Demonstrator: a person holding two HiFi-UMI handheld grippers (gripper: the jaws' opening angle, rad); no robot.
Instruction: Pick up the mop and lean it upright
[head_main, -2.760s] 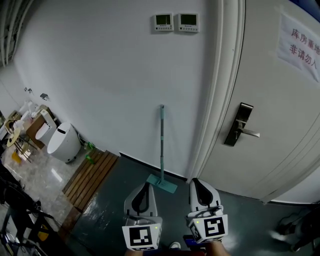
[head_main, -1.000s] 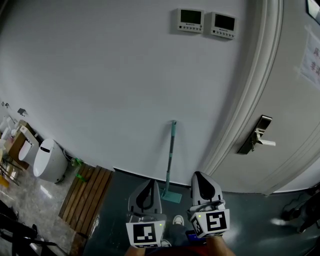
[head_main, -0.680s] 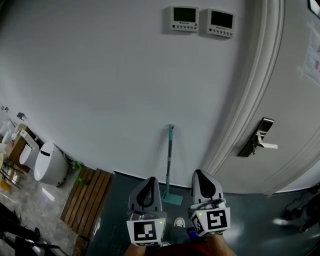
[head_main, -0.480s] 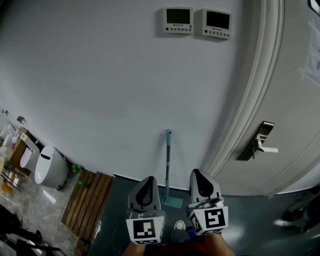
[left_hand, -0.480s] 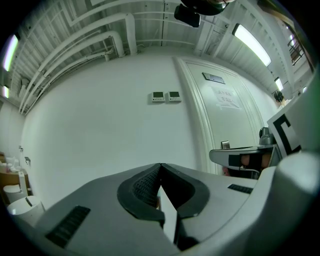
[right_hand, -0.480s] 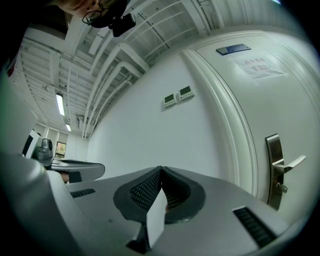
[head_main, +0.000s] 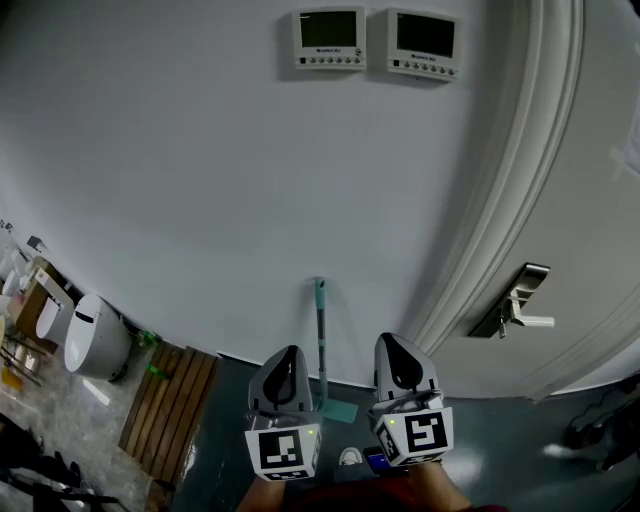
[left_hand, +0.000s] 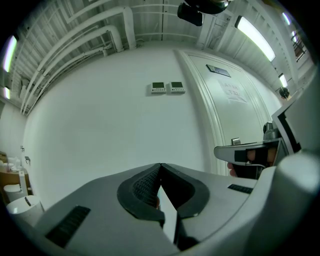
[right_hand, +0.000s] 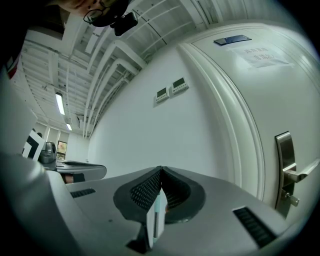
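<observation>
A mop with a teal handle (head_main: 321, 330) leans upright against the white wall, its flat teal head (head_main: 338, 410) on the dark floor. My left gripper (head_main: 287, 352) is held just left of the handle and my right gripper (head_main: 392, 340) just right of it; neither touches the mop. The left gripper (left_hand: 160, 165) has its jaws closed tip to tip with nothing between the pads. The right gripper (right_hand: 161, 169) is likewise shut and empty. Both point level at the wall.
A white door with a metal lever handle (head_main: 515, 305) and a broad frame (head_main: 490, 230) stands at the right. Two wall control panels (head_main: 328, 40) hang high up. A white toilet (head_main: 95, 335) and a wooden slat mat (head_main: 165, 410) lie at the left. A shoe (head_main: 350, 457) shows below.
Both grippers have moved together towards the wall, and the wall panels now look larger and further left. The mop still leans in the same place. Both grippers stay shut.
</observation>
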